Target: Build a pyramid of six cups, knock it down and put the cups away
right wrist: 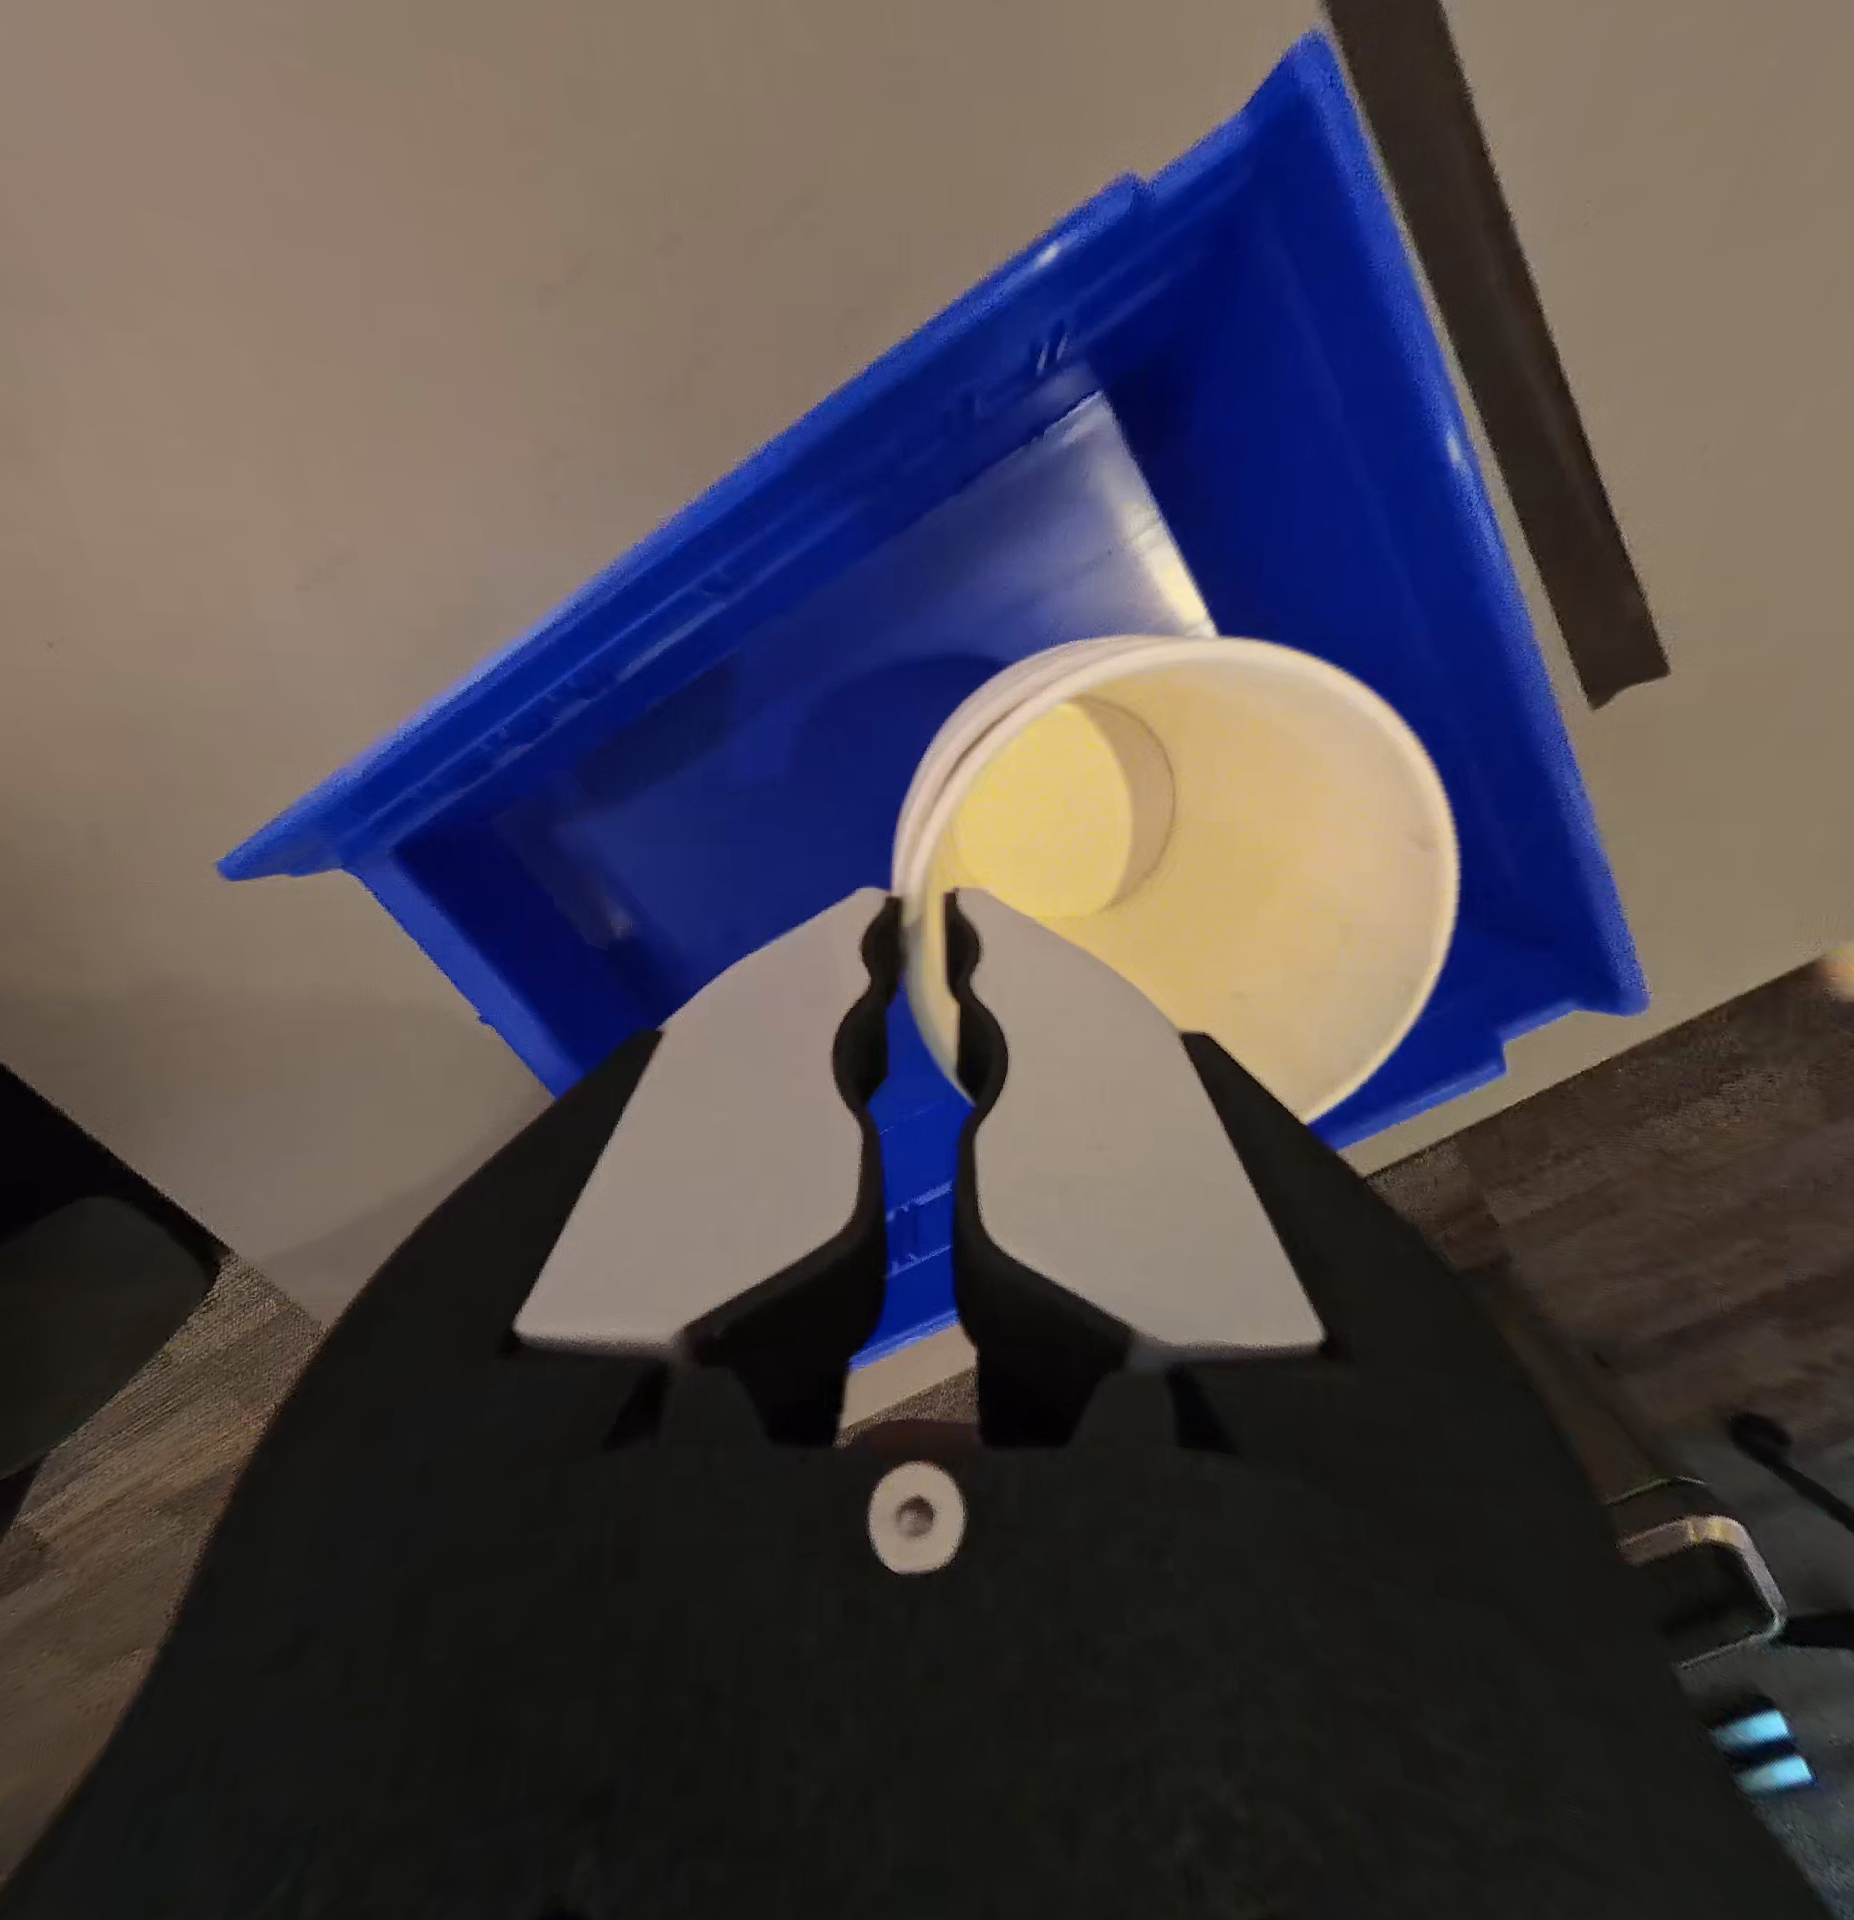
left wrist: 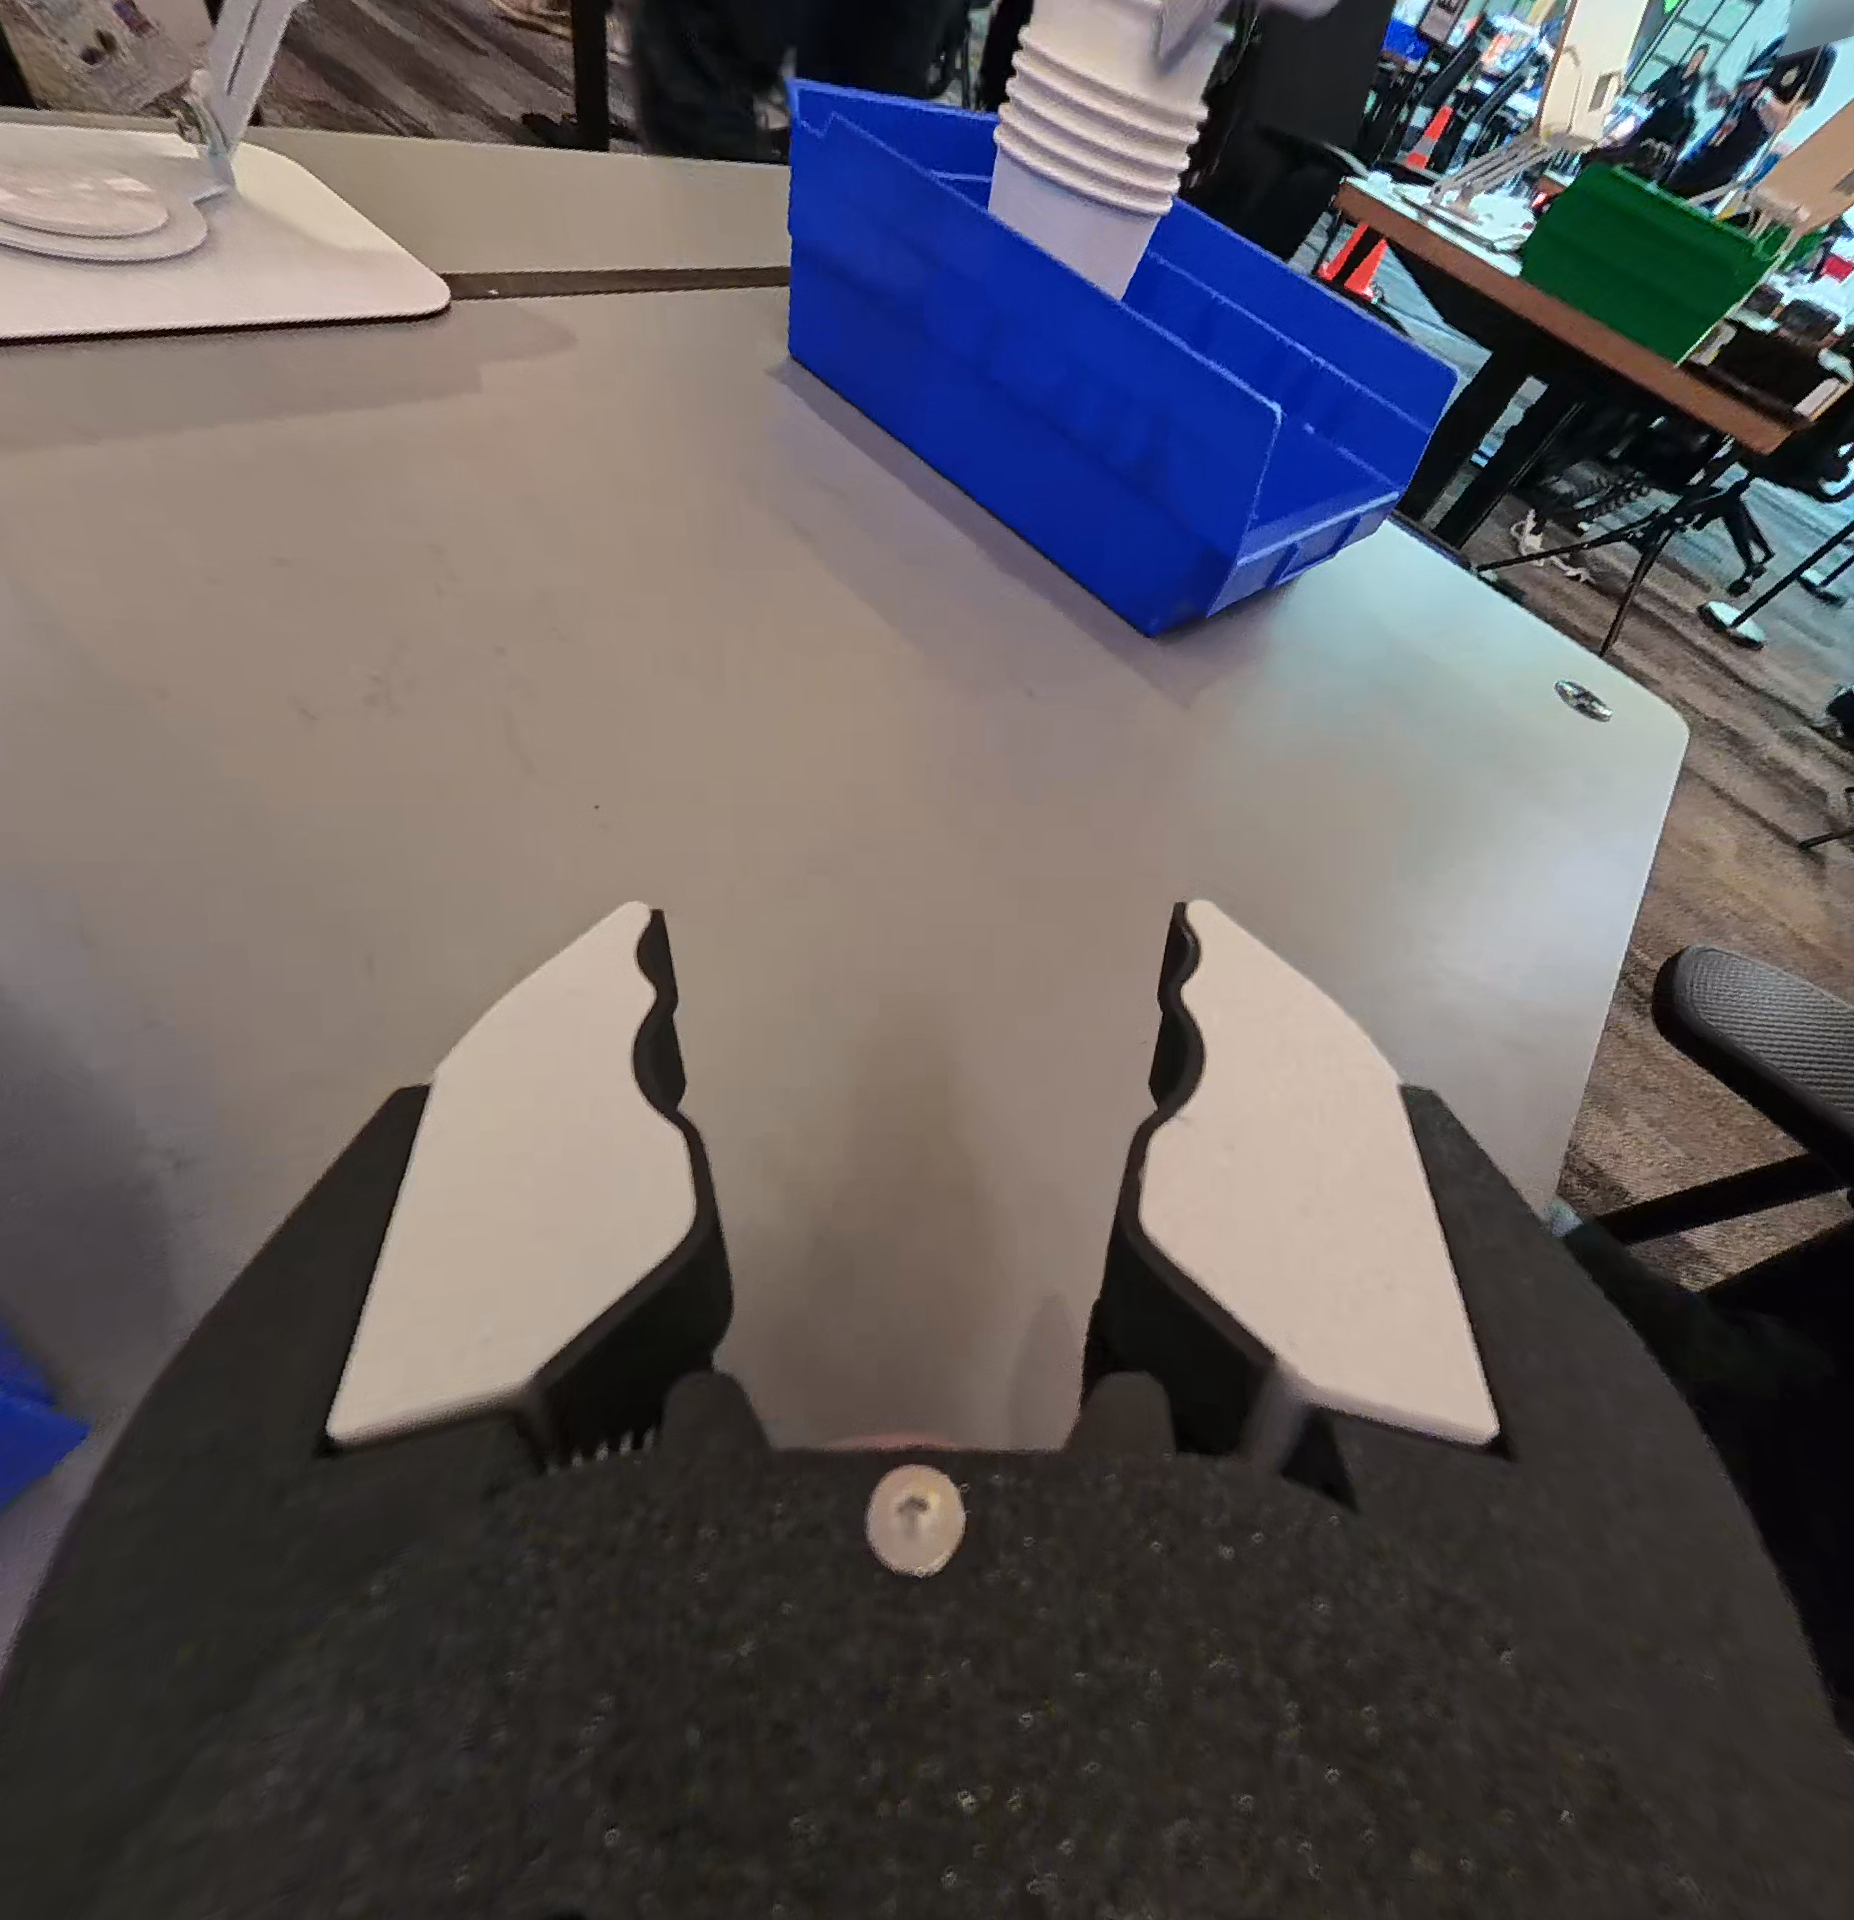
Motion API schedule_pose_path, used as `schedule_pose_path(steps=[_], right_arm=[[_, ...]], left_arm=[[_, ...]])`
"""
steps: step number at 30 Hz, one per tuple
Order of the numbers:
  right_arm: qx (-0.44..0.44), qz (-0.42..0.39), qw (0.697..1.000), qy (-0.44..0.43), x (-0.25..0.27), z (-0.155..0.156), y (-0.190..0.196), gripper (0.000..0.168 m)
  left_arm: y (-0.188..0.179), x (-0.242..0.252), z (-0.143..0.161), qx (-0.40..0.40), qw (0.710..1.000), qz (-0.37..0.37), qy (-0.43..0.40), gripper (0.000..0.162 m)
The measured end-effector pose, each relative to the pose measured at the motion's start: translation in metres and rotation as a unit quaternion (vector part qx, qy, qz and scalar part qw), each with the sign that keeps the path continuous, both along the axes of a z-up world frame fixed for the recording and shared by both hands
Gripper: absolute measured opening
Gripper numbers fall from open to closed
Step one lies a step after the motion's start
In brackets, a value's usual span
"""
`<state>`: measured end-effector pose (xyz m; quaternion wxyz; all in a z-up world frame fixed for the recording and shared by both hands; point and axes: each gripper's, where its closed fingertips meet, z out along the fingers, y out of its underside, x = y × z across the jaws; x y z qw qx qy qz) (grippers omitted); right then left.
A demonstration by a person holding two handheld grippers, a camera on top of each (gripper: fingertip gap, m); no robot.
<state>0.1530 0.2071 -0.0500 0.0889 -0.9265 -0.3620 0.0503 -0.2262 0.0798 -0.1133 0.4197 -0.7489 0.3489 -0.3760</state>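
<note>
A nested stack of white paper cups (right wrist: 1214, 862) hangs from my right gripper (right wrist: 921, 914), which is shut on the rim of the stack and holds it above the open blue bin (right wrist: 757, 665). I look down into the top cup's pale yellow inside. In the left wrist view the same cup stack (left wrist: 1084, 156) stands upright with its base down inside the blue bin (left wrist: 1058, 384) at the far side of the grey table (left wrist: 590, 675). My left gripper (left wrist: 918, 914) is open and empty, low over the table, well short of the bin.
A white mat with a stand (left wrist: 175, 229) lies at the table's far left. The table's right edge (left wrist: 1650, 831) drops to a carpeted floor with a black chair (left wrist: 1785, 1039). A dark strip (right wrist: 1494, 343) runs beyond the bin. Another table with a green bin (left wrist: 1650, 249) stands behind.
</note>
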Motion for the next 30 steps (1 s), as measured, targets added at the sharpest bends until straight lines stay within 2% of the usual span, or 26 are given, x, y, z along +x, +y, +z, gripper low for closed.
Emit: schedule_pose_path(steps=[1,4,6,9,11,14,16,20,22,25,26,30], right_arm=[[0.0,-0.003,1.0,-0.006,0.002,-0.005,0.001,0.019],[0.002,-0.003,1.0,0.002,0.002,-0.003,-0.005,0.024],[0.045,-0.008,0.999,0.017,-0.002,0.016,-0.006,0.024],[0.184,-0.031,0.98,0.067,-0.022,0.063,-0.014,0.032],[0.321,-0.068,0.938,0.114,-0.04,0.097,-0.03,0.037],[0.488,-0.165,0.833,0.199,-0.058,0.12,-0.079,0.053],[0.529,-0.219,0.791,0.214,-0.064,0.099,-0.114,0.056],[0.553,-0.31,0.752,0.178,-0.061,0.026,-0.161,0.061],[0.524,-0.347,0.757,0.178,-0.062,-0.014,-0.174,0.062],[0.518,-0.349,0.765,0.155,-0.063,-0.047,-0.186,0.064],[0.519,-0.34,0.77,0.15,-0.065,-0.051,-0.187,0.064],[0.529,-0.326,0.772,0.135,-0.068,-0.051,-0.187,0.063]], left_arm=[[-0.001,0.001,-0.002,0.003,1.0,-0.001,0.005,0.089],[-0.002,0.002,-0.004,0.017,1.0,0.007,0.02,0.089],[0.0,-0.002,0.002,0.034,0.999,0.017,0.024,0.089],[0.006,-0.014,0.018,0.071,0.996,0.051,0.031,0.09],[0.012,-0.028,0.033,0.096,0.991,0.091,0.027,0.092],[0.021,-0.057,0.048,0.118,0.979,0.165,0.026,0.091],[0.025,-0.08,0.05,0.123,0.969,0.211,0.037,0.091],[0.027,-0.126,0.037,0.109,0.949,0.284,0.081,0.087],[0.027,-0.149,0.027,0.12,0.935,0.312,0.116,0.087],[0.024,-0.174,0.015,0.126,0.922,0.341,0.131,0.078],[0.023,-0.176,0.015,0.125,0.923,0.341,0.124,0.075],[0.025,-0.179,0.012,0.112,0.927,0.34,0.113,0.08]])
